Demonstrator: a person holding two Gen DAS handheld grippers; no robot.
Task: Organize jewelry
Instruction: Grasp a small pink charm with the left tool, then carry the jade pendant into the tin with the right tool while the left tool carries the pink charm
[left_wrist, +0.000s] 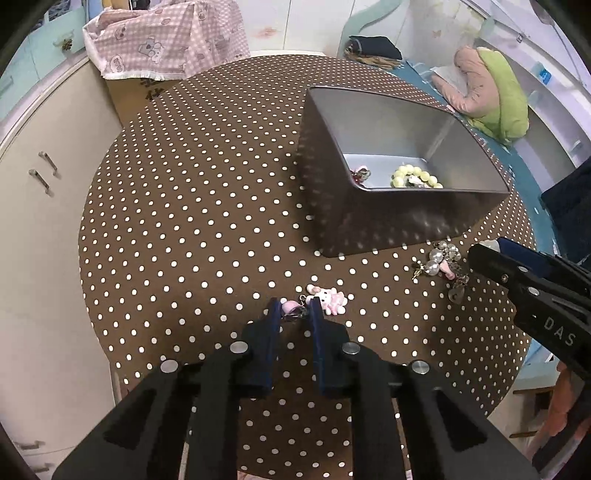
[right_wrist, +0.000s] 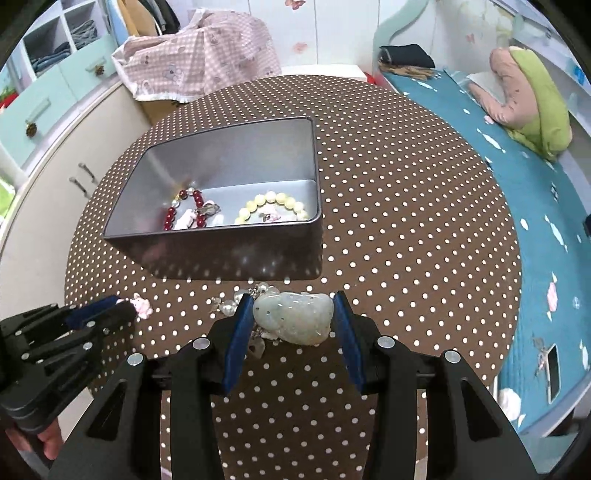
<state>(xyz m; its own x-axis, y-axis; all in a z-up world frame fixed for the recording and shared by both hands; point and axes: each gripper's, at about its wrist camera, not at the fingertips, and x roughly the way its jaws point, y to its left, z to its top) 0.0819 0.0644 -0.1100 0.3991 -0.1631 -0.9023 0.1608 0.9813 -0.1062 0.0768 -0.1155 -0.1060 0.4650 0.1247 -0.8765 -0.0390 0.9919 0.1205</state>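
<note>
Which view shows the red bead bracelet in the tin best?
The right wrist view: the red bead bracelet lies exposed on the floor of the metal tin. In the left wrist view the tin's near wall hides nearly all of it, leaving a red glimpse.

Right gripper (right_wrist: 291, 320) squeezing pale green stone (right_wrist: 293, 320) btwn blue pads, above dotted table (right_wrist: 406, 240). Gray tin (right_wrist: 236, 254) behind w/ red beads (right_wrist: 184, 212) & yellow beads (right_wrist: 271, 208) inside. Left gripper (right_wrist: 110, 314) low left, beside pink bunny charm (right_wrist: 142, 305).
</note>
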